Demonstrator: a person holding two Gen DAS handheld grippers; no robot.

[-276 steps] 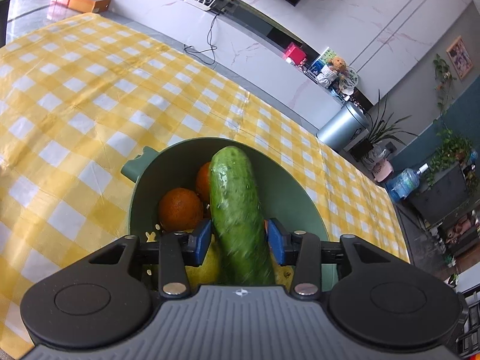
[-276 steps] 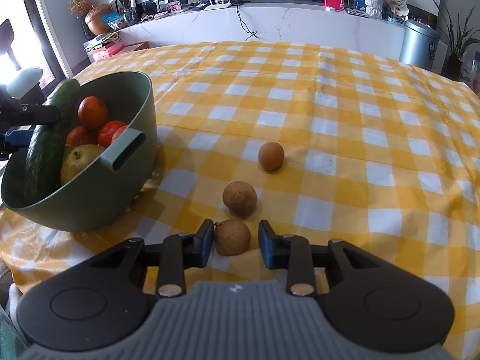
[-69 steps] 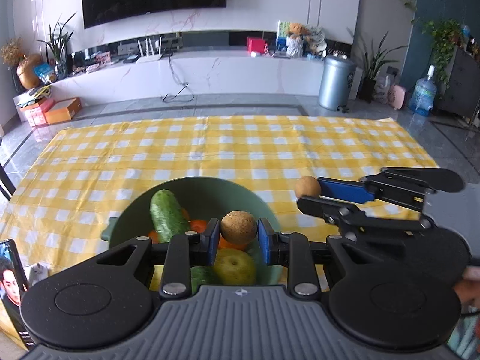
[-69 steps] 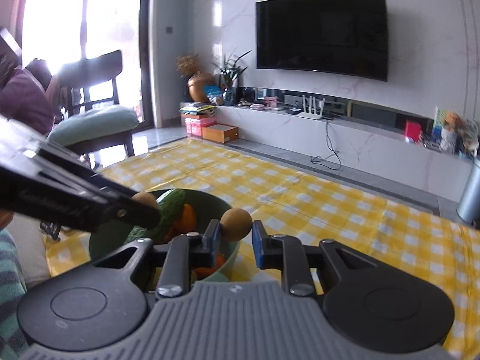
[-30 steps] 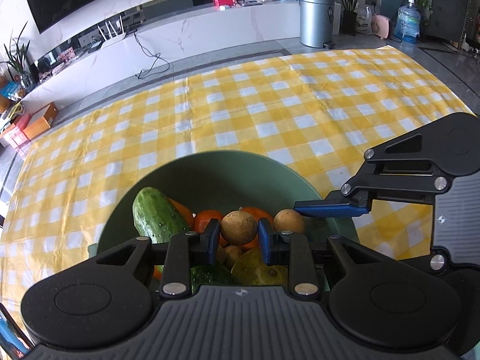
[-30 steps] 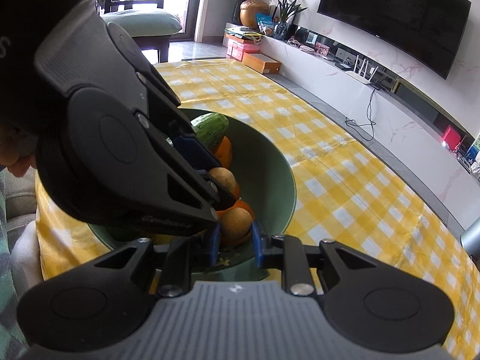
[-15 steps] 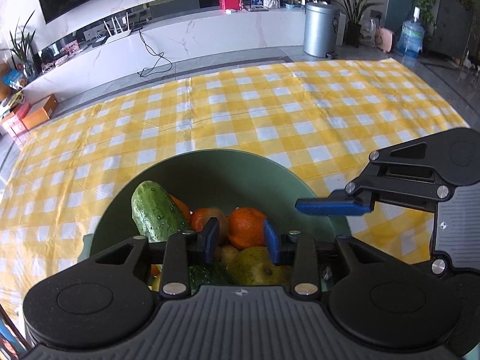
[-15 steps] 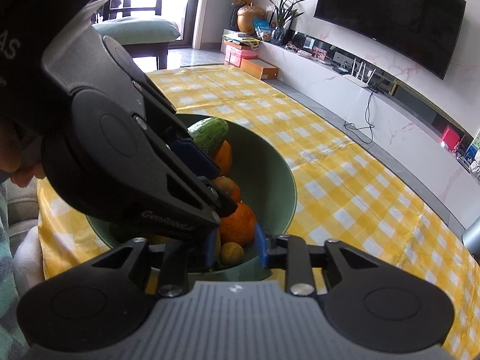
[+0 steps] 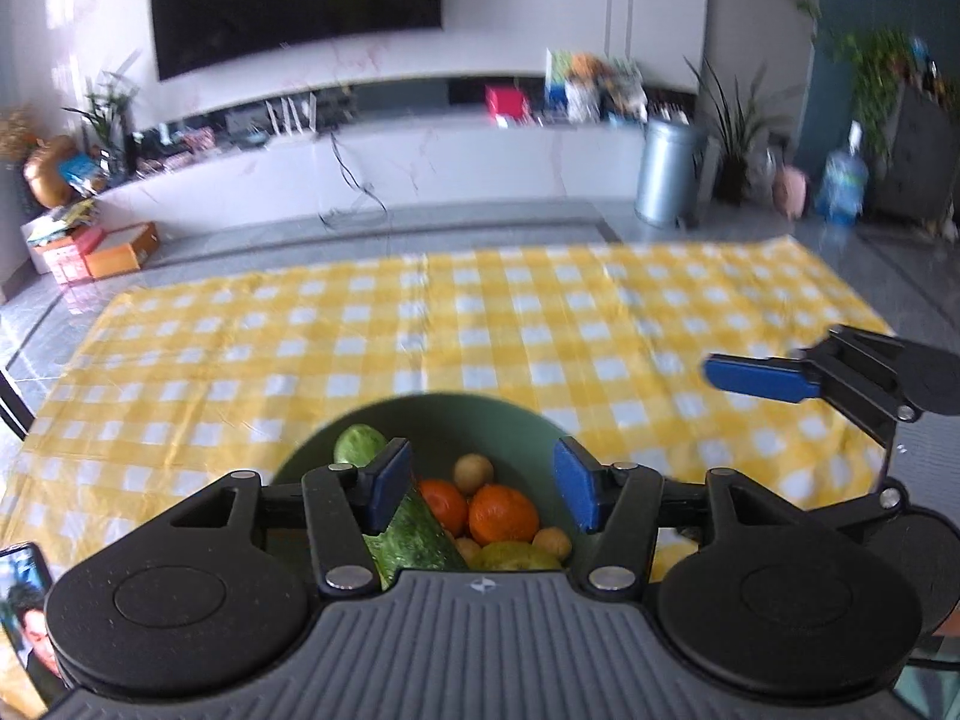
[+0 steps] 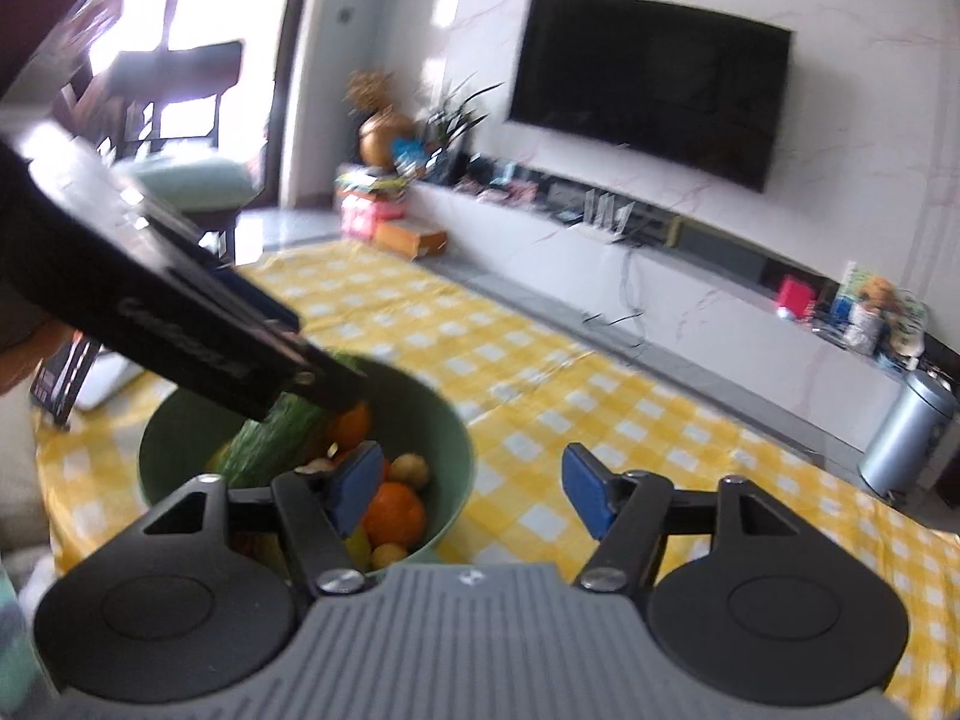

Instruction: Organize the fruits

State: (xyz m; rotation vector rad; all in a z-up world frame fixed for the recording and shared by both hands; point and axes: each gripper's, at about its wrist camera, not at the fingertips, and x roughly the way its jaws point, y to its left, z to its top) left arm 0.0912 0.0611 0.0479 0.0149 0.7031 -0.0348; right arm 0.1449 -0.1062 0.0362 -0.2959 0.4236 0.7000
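Observation:
A green bowl point(image 9: 510, 420) stands on the yellow checked tablecloth point(image 9: 480, 324). It holds a cucumber point(image 9: 414, 531), oranges point(image 9: 503, 515), a yellow-green pear point(image 9: 516, 555) and small brown round fruits point(image 9: 473, 470). My left gripper point(image 9: 483, 492) is open and empty above the bowl's near side. My right gripper point(image 10: 471, 489) is open and empty, raised beside the bowl point(image 10: 447, 420), over its right rim. One blue pad of the right gripper point(image 9: 756, 379) shows at the right in the left wrist view. The left gripper's body point(image 10: 150, 312) crosses the right wrist view above the bowl.
A phone or printed card point(image 9: 24, 606) lies at the table's near left corner. Beyond the table are a long white TV console point(image 9: 384, 162), a wall TV point(image 9: 294, 0), a metal bin point(image 9: 669, 174), plants and boxes on the floor point(image 9: 90, 252).
Both grippers have opened wide and lifted up and back from the bowl. The small brown fruits they held 1 s ago now lie in the bowl. Both views are motion-blurred.

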